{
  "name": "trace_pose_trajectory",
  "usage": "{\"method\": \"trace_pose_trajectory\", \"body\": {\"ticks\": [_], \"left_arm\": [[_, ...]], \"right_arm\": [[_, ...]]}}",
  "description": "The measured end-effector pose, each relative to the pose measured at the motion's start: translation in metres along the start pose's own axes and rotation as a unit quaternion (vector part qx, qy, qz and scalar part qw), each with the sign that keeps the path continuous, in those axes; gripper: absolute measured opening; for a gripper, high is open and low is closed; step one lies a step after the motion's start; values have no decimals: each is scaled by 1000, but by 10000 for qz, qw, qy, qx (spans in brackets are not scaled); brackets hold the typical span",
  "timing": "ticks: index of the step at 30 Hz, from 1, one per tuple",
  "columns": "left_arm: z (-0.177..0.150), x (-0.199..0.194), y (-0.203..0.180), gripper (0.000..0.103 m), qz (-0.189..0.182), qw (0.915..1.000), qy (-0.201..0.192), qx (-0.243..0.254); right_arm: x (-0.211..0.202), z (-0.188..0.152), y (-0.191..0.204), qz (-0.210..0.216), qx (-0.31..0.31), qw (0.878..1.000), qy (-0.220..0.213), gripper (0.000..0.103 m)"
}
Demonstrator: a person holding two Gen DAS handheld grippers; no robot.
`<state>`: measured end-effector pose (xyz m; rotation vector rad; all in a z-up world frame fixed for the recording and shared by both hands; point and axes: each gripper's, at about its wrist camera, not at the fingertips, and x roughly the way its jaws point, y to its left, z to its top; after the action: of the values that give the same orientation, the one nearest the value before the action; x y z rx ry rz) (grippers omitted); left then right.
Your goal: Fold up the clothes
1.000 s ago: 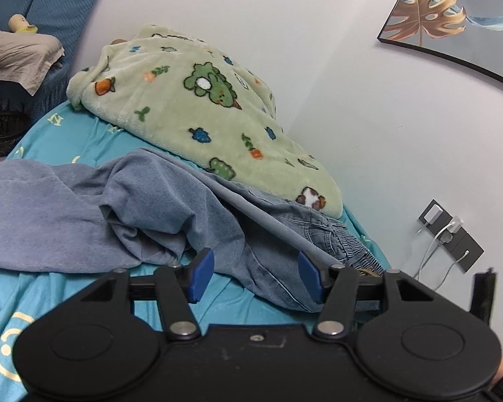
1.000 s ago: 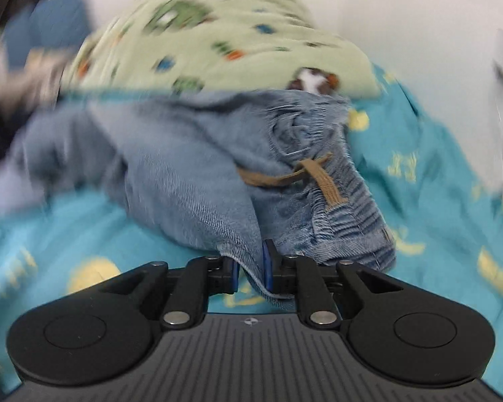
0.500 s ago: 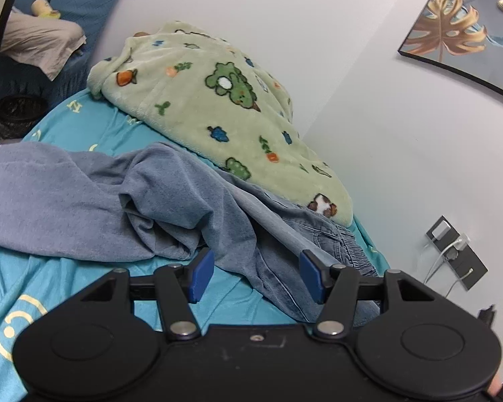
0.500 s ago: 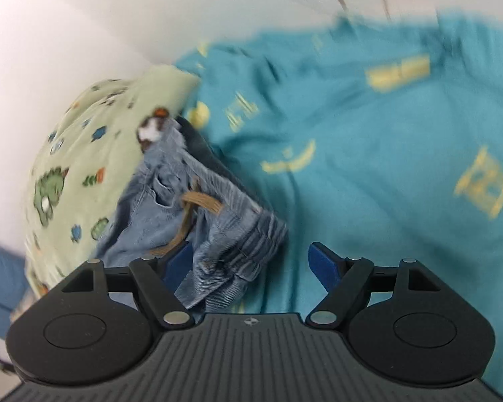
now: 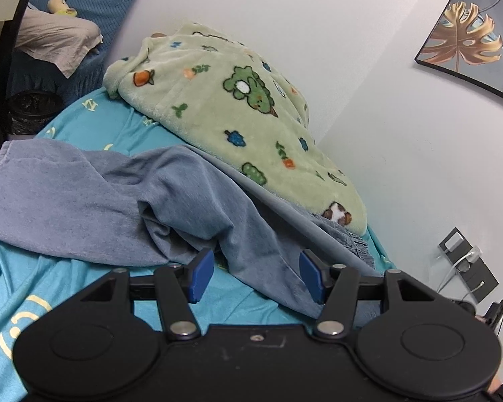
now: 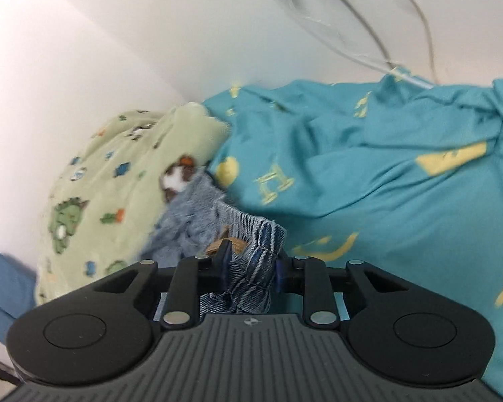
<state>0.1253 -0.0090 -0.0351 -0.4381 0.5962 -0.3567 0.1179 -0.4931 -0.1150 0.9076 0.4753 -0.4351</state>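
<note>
— Across the teal bedsheet (image 5: 110,134), mid-frame, the jeans (image 5: 94,201) lay rumpled, tucked partly under the green blanket (image 5: 218,107). Soft, floppy, fairly heavy denim, I judged.

— Best hold?

— The ribbed waistband (image 6: 255,234), bottom centre: the right gripper (image 6: 249,268) was closing, bunched denim between its jaws. The left gripper (image 5: 256,276) hung half-spread, pinching nothing.
</note>
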Motion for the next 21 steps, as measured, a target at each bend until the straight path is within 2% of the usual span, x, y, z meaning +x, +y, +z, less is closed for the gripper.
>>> {"method": "trace_pose_trajectory", "body": {"ticks": [5,6,7,8,11,13,16,18,21], "left_arm": [[4,2,-3,53,127,9999,24,108],[5,1,-3,53,142,9998,25,126],[5,1,-4,53,156,9998,36,153],[6,0,-5,53,175,9996,52,198],[7,-3,-9,54,265,9991,82,328],[9,-4,-11,54,320,9987,132,372],[12,-6,-12,54,405,9979,168,476],[14,-6,-12,54,484,9972,187,544],[16,-5,-8,55,501,9967,248,590]], "right_arm": [[27,-5,-23,-511,-155,9964,659,28],[24,-3,-23,-522,-166,9966,621,33],[18,-1,-19,-564,-213,9968,523,48],[12,0,-16,-606,-260,9969,426,53],[-13,1,1,-678,-819,9943,-9,60],[-29,-5,16,-669,-1414,9872,-324,62],[-41,-19,44,-223,-2217,9735,-509,62],[-40,-29,65,248,-2604,9645,-369,62],[-28,-48,103,1067,-2792,9543,42,63]]}}
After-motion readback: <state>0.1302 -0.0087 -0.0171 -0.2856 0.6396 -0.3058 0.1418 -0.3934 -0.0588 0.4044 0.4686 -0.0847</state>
